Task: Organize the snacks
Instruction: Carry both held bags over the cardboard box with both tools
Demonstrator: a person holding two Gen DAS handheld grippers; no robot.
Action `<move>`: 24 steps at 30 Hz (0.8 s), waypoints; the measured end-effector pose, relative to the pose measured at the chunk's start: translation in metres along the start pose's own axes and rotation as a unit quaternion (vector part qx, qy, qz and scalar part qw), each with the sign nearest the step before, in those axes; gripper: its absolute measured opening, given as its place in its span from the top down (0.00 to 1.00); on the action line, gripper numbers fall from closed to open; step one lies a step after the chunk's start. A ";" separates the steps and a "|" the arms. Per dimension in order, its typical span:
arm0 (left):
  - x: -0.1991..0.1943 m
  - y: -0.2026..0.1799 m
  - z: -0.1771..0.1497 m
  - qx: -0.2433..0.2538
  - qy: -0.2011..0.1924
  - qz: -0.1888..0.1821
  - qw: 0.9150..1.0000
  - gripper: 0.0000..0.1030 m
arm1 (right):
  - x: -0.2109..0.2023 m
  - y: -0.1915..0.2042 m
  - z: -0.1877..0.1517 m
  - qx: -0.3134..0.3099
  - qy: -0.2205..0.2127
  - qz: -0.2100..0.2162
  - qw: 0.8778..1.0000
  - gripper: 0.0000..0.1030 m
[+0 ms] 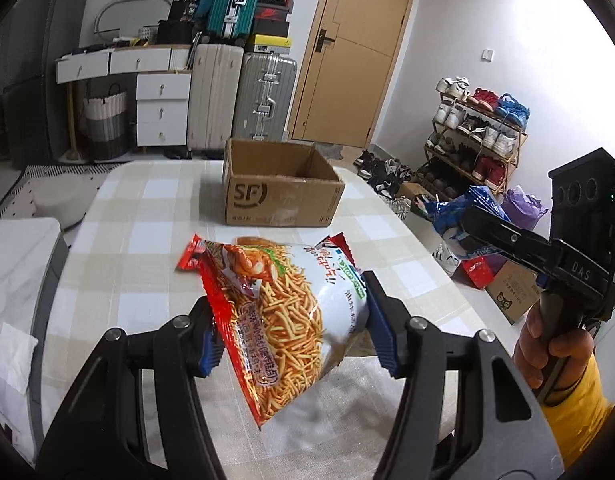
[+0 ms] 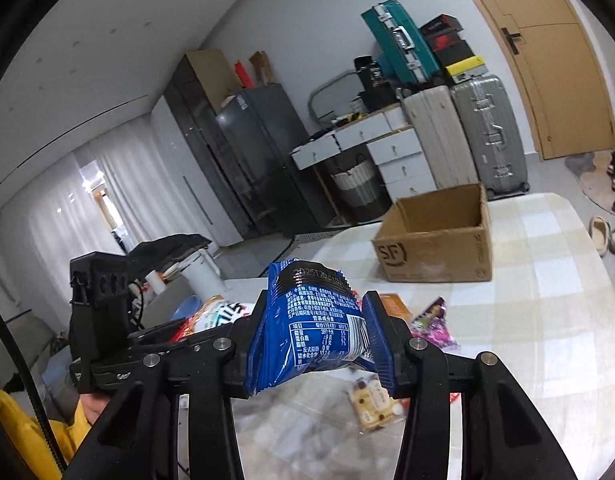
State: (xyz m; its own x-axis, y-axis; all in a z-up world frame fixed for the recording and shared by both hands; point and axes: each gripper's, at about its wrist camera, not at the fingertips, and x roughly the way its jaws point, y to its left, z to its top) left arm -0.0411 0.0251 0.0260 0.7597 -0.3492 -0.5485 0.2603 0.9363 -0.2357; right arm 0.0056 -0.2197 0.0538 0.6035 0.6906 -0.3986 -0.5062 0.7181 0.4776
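Observation:
My left gripper (image 1: 293,324) is shut on a red and white bag of fried noodle sticks (image 1: 283,312) and holds it above the checked table (image 1: 139,240). My right gripper (image 2: 313,340) is shut on a blue snack packet (image 2: 315,320), also lifted; it shows at the right of the left wrist view (image 1: 467,216). An open, empty-looking cardboard box (image 1: 281,190) marked SF stands at the far side of the table, also in the right wrist view (image 2: 435,248). More snacks lie below the right gripper: a purple packet (image 2: 433,322), an orange one (image 2: 395,306) and a biscuit pack (image 2: 373,402).
The table's right edge (image 1: 447,280) drops to a floor with shoes, a shoe rack (image 1: 475,136) and a small box (image 1: 511,292). Suitcases (image 1: 243,100), white drawers (image 1: 161,108) and a door (image 1: 347,52) stand behind. A white seat (image 1: 15,280) is at left.

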 end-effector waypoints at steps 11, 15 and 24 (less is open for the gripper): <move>-0.022 0.019 0.054 -0.014 -0.020 -0.015 1.000 0.45 | 0.009 0.017 0.054 -0.031 0.001 -0.012 0.999 0.56; -0.014 0.025 0.083 -0.004 -0.032 -0.004 0.999 0.45 | 0.021 0.011 0.079 -0.035 0.001 -0.015 0.999 0.56; 0.047 0.017 0.151 0.018 -0.027 0.015 0.999 0.45 | 0.081 -0.029 0.131 -0.038 0.021 -0.045 0.998 0.56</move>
State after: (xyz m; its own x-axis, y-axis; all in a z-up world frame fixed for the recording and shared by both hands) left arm 0.0887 0.0305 0.1171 0.7979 -0.3202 -0.5107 0.2581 0.9471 -0.1906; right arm 0.1499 -0.1961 0.1102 0.6237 0.6241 -0.4706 -0.4966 0.7814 0.3780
